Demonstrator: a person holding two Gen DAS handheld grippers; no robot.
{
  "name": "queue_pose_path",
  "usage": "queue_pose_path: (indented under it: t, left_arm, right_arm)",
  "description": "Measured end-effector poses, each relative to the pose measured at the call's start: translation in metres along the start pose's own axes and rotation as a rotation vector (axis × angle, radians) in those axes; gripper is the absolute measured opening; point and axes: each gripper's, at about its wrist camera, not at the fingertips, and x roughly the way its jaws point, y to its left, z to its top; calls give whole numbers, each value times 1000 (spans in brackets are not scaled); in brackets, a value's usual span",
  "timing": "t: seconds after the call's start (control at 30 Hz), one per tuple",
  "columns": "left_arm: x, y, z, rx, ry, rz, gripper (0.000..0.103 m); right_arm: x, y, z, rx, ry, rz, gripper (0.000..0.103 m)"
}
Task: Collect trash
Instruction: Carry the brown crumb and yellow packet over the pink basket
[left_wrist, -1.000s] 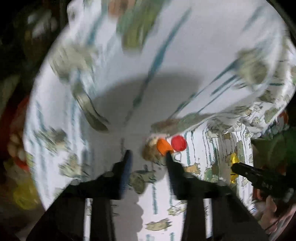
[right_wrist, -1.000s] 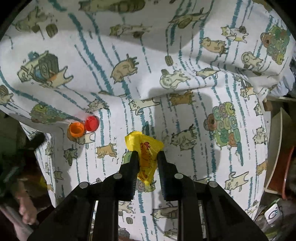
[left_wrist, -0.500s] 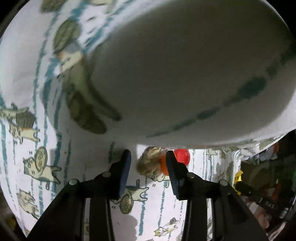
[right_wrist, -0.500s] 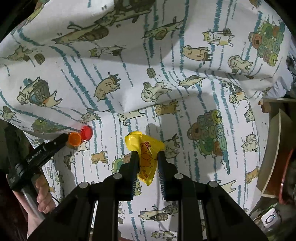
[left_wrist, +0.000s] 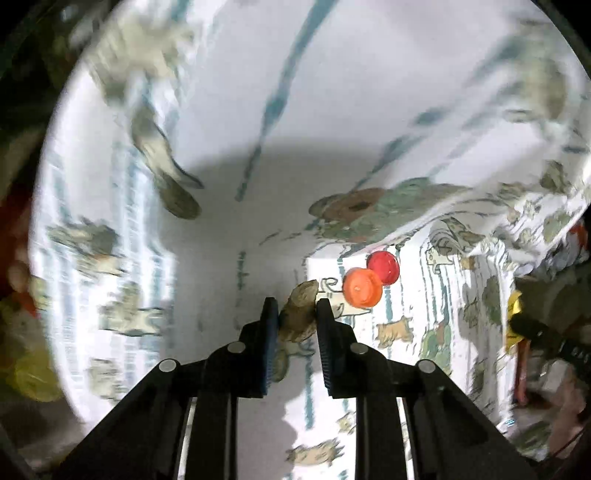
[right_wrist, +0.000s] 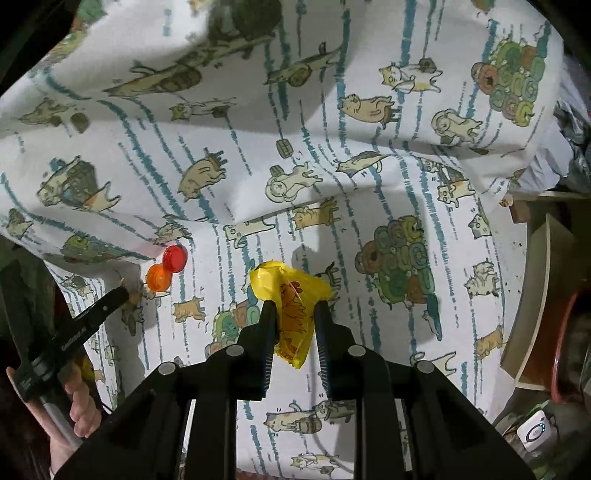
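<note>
An orange bottle cap (left_wrist: 362, 287) and a red bottle cap (left_wrist: 383, 267) lie side by side on the cat-print sheet (left_wrist: 399, 369), under the edge of a raised fold. Just left of the orange cap is a brown crumpled lump (left_wrist: 298, 314). My left gripper (left_wrist: 296, 308) has it between its pads, and the jaws are closing on it. The right wrist view shows that gripper's tip (right_wrist: 123, 293) beside the orange cap (right_wrist: 158, 278) and the red cap (right_wrist: 174, 258). My right gripper (right_wrist: 293, 314) hangs above the sheet, shut on a yellow wrapper (right_wrist: 291, 325).
A big fold of the same sheet (right_wrist: 258, 129) rises behind the caps. A wooden shelf edge (right_wrist: 532, 302) and a red rim (right_wrist: 561, 332) stand at the right, with a small white device (right_wrist: 533, 434) below. A hand (right_wrist: 79, 410) holds the left gripper's handle.
The left gripper went in under the fold with its jaws wider, then drew back, and the jaws narrowed onto the brown lump. The right gripper rose and shifted, still holding the yellow wrapper.
</note>
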Motion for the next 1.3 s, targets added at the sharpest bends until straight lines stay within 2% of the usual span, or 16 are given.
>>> queue_pose_path:
  t: [0.07, 0.2, 0.33, 0.43, 0.53, 0.6, 0.63, 0.73, 0.9, 1.03, 1.13, 1.2, 1.3]
  left_arm:
    - [-22, -9, -4, 79, -58, 77, 19]
    - [-74, -17, -13, 138, -126, 78, 19]
    - [-132, -32, -38, 189, -213, 104, 19]
    - [-167, -27, -63, 180, -243, 64, 19]
    - [-184, -13, -97, 155, -231, 27, 20]
    - [-189, 1, -119, 150, -235, 80, 19]
    - [-189, 3, -127, 147, -225, 97, 19]
    - [-192, 16, -141, 127, -196, 57, 19]
    - [-197, 17, -164, 150, -185, 58, 19]
    - [-177, 21, -178, 141, -95, 31, 20]
    - [-154, 19, -183, 151, -18, 37, 20]
    - [-138, 19, -188, 143, 28, 53, 20]
    - [-114, 16, -196, 134, 106, 27, 19]
  right_arm:
    - [-13, 1, -8, -3, -28, 7, 23]
    - [-49, 11, -33, -53, -119, 24, 23]
    - [-89, 24, -63, -91, -223, 57, 23]
    - [-113, 36, -91, -109, -278, 79, 23]
    - [-127, 46, -121, -119, -294, 108, 23]
    - [-134, 52, -142, -127, -294, 130, 23]
    - [-136, 55, -153, -134, -293, 134, 23]
    - [-142, 63, -180, -160, -303, 126, 23]
    - [-145, 73, -211, -177, -304, 125, 23]
    - [-135, 78, -223, -194, -277, 101, 23]
    - [-125, 80, -228, -204, -268, 71, 22]
    - [-117, 77, -228, -196, -246, 74, 22]
    - [-100, 72, -231, -187, -184, 94, 17]
